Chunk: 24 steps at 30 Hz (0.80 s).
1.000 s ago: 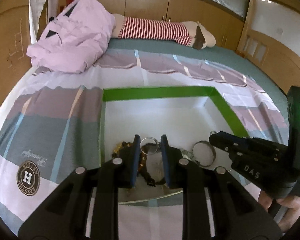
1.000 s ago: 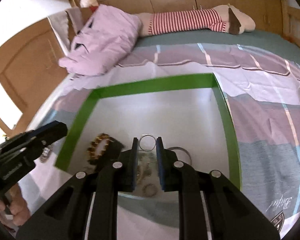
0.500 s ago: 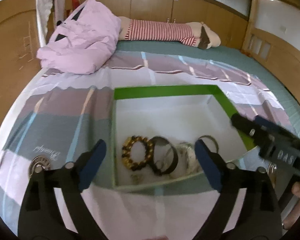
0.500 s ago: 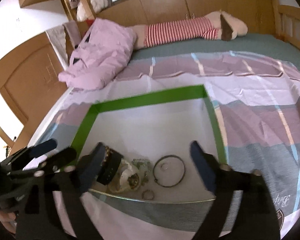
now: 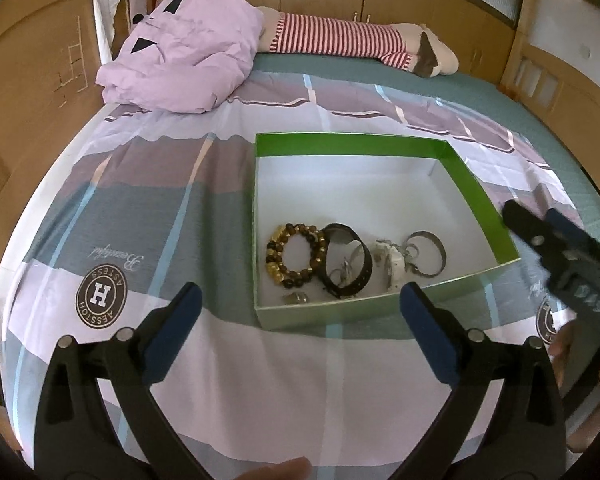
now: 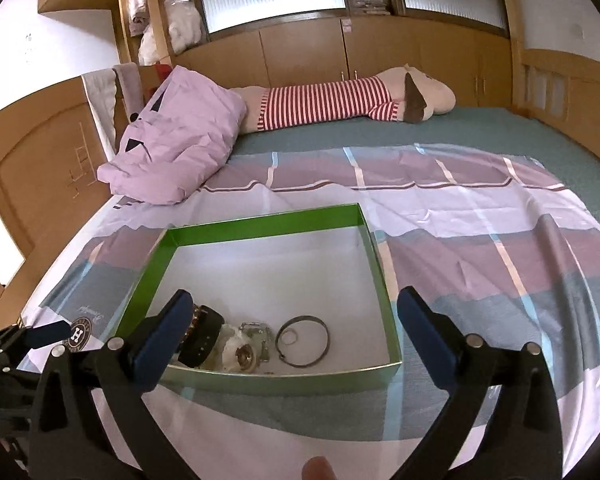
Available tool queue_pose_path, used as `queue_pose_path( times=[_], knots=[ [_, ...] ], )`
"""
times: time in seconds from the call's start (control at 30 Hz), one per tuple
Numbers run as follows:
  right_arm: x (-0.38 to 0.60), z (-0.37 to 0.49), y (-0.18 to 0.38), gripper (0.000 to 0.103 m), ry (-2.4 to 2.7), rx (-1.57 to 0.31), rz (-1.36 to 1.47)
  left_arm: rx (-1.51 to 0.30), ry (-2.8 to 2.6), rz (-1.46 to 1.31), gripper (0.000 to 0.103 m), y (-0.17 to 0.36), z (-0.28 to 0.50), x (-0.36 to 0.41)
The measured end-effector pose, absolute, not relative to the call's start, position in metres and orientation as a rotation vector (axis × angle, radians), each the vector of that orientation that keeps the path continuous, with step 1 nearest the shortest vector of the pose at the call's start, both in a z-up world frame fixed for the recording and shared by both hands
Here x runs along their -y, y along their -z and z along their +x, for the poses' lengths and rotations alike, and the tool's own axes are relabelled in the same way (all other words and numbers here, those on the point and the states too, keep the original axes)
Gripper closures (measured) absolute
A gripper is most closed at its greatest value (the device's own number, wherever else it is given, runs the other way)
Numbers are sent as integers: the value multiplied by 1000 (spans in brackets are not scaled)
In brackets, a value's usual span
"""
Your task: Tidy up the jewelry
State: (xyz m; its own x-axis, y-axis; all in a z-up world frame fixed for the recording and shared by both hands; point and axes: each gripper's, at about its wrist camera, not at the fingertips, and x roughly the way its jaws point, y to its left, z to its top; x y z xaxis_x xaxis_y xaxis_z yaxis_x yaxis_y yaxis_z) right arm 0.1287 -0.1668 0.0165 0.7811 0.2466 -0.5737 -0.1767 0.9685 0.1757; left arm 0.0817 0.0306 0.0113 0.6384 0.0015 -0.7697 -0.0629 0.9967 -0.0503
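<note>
A green box with a white floor lies on the bed. In its near part lie a brown bead bracelet, a black band, a white watch, a metal bangle and a small ring. My left gripper is open and empty, held back above the sheet in front of the box. My right gripper is open and empty, above the box's near edge; it also shows in the left wrist view.
A crumpled lilac duvet and a striped plush toy lie at the bed's far end. Wooden bed walls and cabinets enclose the bed. The left gripper shows at the right wrist view's left edge.
Both grippers opened from shut over the jewelry and pulled back and up from the box. The jewelry stays in the box.
</note>
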Motion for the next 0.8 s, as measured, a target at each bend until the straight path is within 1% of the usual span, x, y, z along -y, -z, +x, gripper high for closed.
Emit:
queue_pose_path(
  times=[0.2,0.8],
  knots=[
    [158,134,-4,1,-214,-678,90,-864,-29,-71,3,-17,79,-30],
    [154,129,0,1,-222,-690,59,-875,-15,-49,3,-13,80,-22]
  ],
)
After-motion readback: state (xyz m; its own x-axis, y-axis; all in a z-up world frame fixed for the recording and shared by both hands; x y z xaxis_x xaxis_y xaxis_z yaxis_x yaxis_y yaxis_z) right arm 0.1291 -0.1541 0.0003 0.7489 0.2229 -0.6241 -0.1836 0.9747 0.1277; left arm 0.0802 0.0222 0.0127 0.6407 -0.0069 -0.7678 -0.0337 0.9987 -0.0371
